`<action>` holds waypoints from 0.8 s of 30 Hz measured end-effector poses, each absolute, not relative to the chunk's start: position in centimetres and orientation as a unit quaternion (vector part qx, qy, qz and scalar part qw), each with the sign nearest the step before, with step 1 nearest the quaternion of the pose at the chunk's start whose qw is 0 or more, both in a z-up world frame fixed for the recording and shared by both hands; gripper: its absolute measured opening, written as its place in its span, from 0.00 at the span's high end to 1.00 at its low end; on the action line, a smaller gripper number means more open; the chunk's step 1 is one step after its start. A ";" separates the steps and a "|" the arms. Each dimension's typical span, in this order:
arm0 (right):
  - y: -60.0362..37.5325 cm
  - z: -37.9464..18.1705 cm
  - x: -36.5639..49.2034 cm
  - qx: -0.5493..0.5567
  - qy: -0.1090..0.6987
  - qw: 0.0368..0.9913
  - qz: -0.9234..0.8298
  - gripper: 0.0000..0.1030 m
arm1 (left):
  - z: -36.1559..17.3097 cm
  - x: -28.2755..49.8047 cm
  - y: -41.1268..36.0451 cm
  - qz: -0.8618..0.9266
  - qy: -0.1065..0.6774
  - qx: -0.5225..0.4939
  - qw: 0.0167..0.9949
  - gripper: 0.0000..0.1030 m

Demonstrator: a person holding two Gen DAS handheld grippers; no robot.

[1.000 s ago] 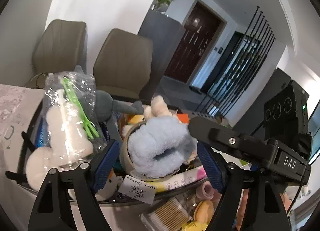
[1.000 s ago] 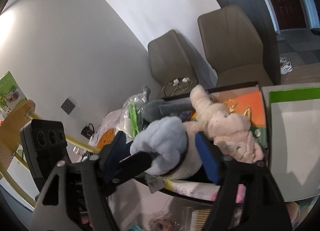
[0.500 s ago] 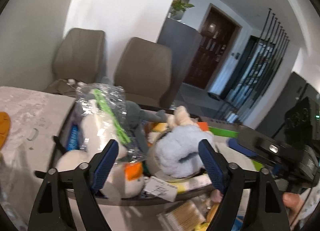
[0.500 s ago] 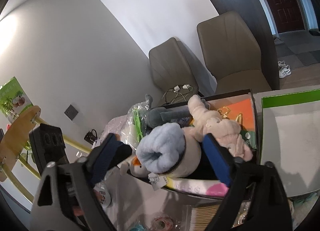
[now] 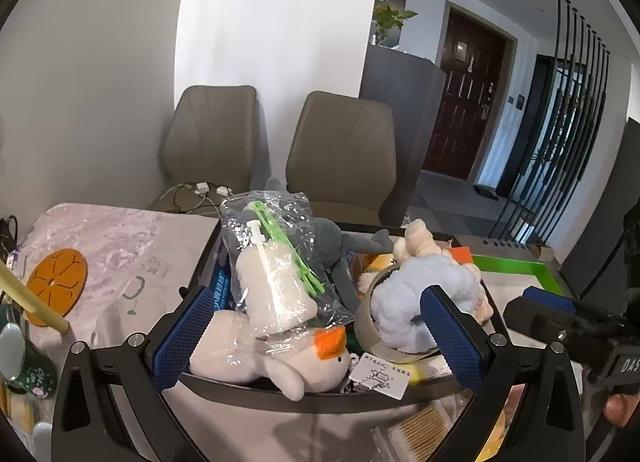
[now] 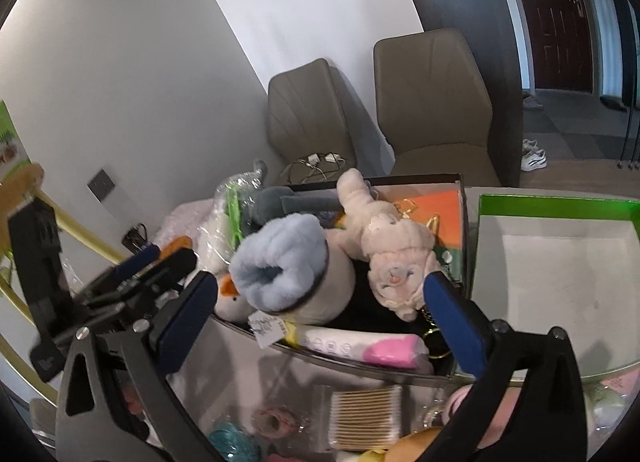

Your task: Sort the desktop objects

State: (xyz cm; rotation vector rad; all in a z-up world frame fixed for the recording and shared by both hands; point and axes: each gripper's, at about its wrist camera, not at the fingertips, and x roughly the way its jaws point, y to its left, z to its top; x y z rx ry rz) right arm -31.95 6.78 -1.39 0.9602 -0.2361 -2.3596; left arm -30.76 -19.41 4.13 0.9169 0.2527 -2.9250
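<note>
Both grippers have just been opening and are now standing wide. A second ago the left gripper and the right gripper were each closed in on the fluffy blue plush; now the plush is lying in the black tray with blue fingers spread clear on either side of it, nothing pressing it. To me that is looking like a finished drop: one more thing sorted into the tray, and both hands free for the next pick.

The blue plush is sitting on top of the pile, tucked into a pale ring or cuff, with a white paper tag hanging over the tray's near rim. It is leaning against a cream plush animal, with a white duck toy beside it. Cotton swabs are still waiting on the bench in front, and the green-rimmed box is standing empty just beside the tray.
</note>
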 end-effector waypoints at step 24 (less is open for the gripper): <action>5.7 -1.6 -32.1 0.369 -0.052 0.272 -0.888 0.00 | 4.4 -30.7 -19.4 -0.949 0.067 0.304 0.051 0.00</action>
